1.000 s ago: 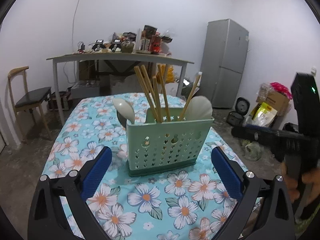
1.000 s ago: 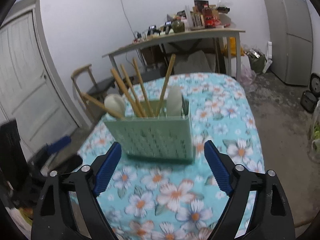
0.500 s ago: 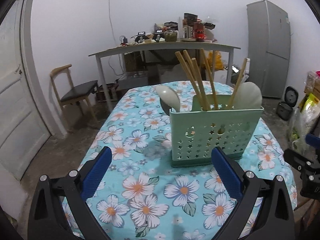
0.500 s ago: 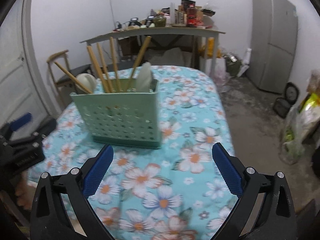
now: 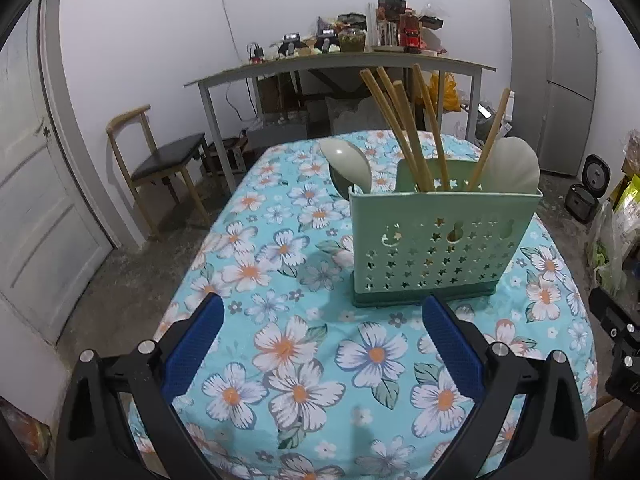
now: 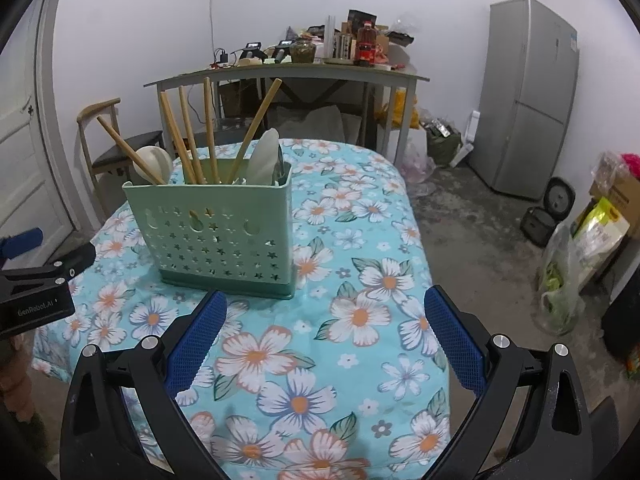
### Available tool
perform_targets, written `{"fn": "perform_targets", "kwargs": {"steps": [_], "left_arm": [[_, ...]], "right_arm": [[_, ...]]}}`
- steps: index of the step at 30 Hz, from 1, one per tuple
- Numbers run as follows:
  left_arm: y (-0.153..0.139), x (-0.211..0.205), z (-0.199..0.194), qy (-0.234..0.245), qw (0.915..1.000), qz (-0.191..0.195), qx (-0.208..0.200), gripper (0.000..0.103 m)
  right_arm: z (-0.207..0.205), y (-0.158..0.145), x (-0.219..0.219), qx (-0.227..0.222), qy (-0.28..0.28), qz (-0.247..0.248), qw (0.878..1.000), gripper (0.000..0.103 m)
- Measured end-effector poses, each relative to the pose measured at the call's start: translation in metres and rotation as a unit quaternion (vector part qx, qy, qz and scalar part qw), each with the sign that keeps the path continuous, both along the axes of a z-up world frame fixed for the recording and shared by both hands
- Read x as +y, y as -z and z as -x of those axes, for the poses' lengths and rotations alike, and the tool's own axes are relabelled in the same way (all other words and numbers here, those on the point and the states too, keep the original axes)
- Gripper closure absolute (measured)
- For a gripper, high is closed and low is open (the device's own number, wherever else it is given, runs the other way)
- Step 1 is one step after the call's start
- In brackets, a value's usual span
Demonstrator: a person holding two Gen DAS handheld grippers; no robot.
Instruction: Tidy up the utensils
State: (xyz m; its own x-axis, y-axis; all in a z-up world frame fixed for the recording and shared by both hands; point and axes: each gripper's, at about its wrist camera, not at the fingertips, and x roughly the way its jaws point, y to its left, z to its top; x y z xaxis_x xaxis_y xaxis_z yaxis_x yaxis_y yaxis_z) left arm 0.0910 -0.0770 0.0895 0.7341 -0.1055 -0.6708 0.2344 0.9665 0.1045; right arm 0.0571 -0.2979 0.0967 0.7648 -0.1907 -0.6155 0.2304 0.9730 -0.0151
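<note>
A pale green perforated utensil holder (image 5: 436,248) (image 6: 216,232) stands upright on the flowered tablecloth (image 5: 304,356) (image 6: 360,320). Several wooden chopsticks (image 5: 404,136) (image 6: 188,140) and two pale spoons (image 5: 348,164) (image 6: 154,162) stick up out of it. My left gripper (image 5: 322,312) hovers open in front of the holder and to its left, nothing between its blue pads (image 5: 192,344). My right gripper (image 6: 324,308) stands wide open in front of the holder and to its right, also empty. Each gripper's body shows at the edge of the other's view.
Behind the small table stand a long cluttered table (image 5: 340,68), a wooden chair (image 5: 160,156) and a grey fridge (image 5: 556,76). A white door (image 5: 28,184) is at the left. Bags and a rice cooker (image 6: 556,204) lie on the floor at the right.
Both views have swung sideways: the holder drifted right in the left wrist view and left in the right wrist view. The right gripper's jaws spread a little wider. Nothing was picked up.
</note>
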Motion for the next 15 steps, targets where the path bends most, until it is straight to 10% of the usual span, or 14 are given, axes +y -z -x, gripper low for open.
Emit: {"fn": "perform_targets", "kwargs": {"steps": [15], "left_arm": [[0.0062, -0.0055, 0.0001, 0.005, 0.9997, -0.011, 0.02, 0.006]], "right_arm": [[-0.0014, 0.0059, -0.0054, 0.02, 0.015, -0.01, 1.0, 0.008]]}}
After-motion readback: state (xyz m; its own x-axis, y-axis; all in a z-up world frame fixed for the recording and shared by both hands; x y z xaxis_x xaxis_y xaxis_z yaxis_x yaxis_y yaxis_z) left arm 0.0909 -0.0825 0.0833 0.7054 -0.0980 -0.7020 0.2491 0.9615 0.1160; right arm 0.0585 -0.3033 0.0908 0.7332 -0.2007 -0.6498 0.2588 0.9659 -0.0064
